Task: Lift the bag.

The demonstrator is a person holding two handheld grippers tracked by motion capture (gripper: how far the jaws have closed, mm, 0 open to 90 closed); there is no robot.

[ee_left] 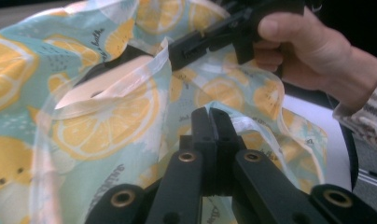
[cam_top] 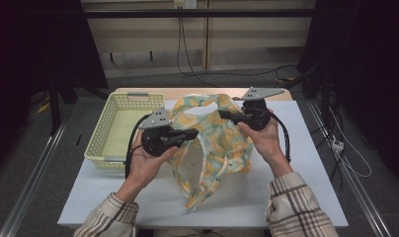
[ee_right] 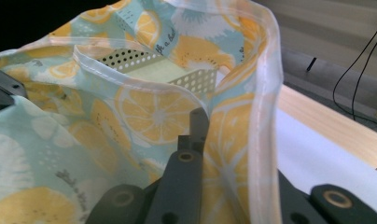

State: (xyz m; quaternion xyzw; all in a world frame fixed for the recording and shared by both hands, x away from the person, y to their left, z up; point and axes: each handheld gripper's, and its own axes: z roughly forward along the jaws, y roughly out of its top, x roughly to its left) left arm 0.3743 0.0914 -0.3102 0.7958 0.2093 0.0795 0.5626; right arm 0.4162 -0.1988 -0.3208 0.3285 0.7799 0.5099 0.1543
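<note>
The middle of the white table (cam_top: 306, 163) is blocked by the lemon-print cloth (cam_top: 215, 143), and its left side by the yellow basket (cam_top: 119, 129). Open room is left along the right and near edges.

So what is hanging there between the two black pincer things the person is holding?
A lemon-print cloth, held up over the white table. In the high view it spans from the left gripper to the right gripper; each gripper view shows jaws closed on its fabric.
</note>
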